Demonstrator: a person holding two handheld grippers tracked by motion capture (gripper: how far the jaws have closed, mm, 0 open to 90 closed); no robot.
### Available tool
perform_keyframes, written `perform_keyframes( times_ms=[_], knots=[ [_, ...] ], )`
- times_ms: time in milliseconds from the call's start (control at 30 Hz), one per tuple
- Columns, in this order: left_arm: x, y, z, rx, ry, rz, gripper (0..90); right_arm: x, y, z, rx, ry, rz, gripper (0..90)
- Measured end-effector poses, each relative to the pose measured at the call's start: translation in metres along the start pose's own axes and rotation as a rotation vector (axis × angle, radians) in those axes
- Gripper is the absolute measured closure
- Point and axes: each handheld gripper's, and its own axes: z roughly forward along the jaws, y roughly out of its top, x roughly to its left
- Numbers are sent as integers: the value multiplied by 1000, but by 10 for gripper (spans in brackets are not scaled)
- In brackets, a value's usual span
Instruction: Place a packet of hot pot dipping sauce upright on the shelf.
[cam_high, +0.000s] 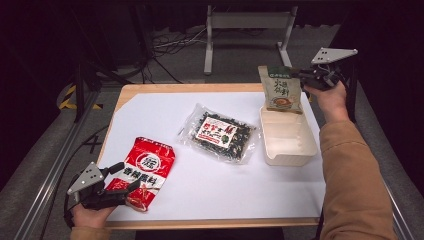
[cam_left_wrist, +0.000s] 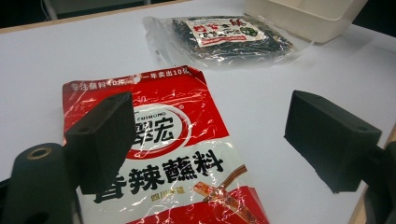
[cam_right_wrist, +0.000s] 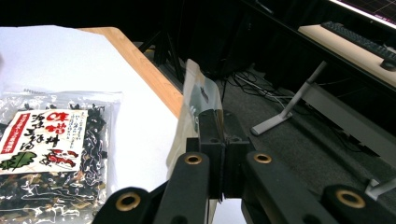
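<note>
A green and beige sachet (cam_high: 281, 89) hangs upright over the far end of a cream tray (cam_high: 290, 145), pinched at its right edge by my right gripper (cam_high: 303, 76); in the right gripper view the sachet (cam_right_wrist: 196, 100) is clamped edge-on between the shut jaws. A red and white seasoning packet (cam_high: 147, 170) lies flat near the table's front left. My left gripper (cam_high: 122, 179) rests low at that packet's near end, jaws wide apart, one fingertip (cam_left_wrist: 107, 135) over the packet (cam_left_wrist: 177, 154) and the other off its right side. A clear bag of dark dried seaweed (cam_high: 220, 132) lies in the middle.
White paper (cam_high: 165, 115) covers a wooden tabletop (cam_high: 210, 223). The tray's inside is bare. A grey metal frame (cam_high: 247, 30) and cables stand on the floor beyond the far edge. The seaweed bag (cam_left_wrist: 219, 35) lies beyond the red packet, with the tray (cam_left_wrist: 303, 14) behind it.
</note>
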Motion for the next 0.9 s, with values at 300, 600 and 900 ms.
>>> perform_keyframes(
  times_ms=[300, 600, 900],
  knots=[
    [0, -1, 1, 0, 1, -4, 168, 4, -5, 12, 12, 32, 1, 894],
    [1, -1, 3, 5, 3, -1, 168, 9, -14, 22, 17, 55, 12, 893],
    [1, -1, 5, 7, -1, 1, 168, 8, -31, 20, 18, 44, 56, 889]
  ],
)
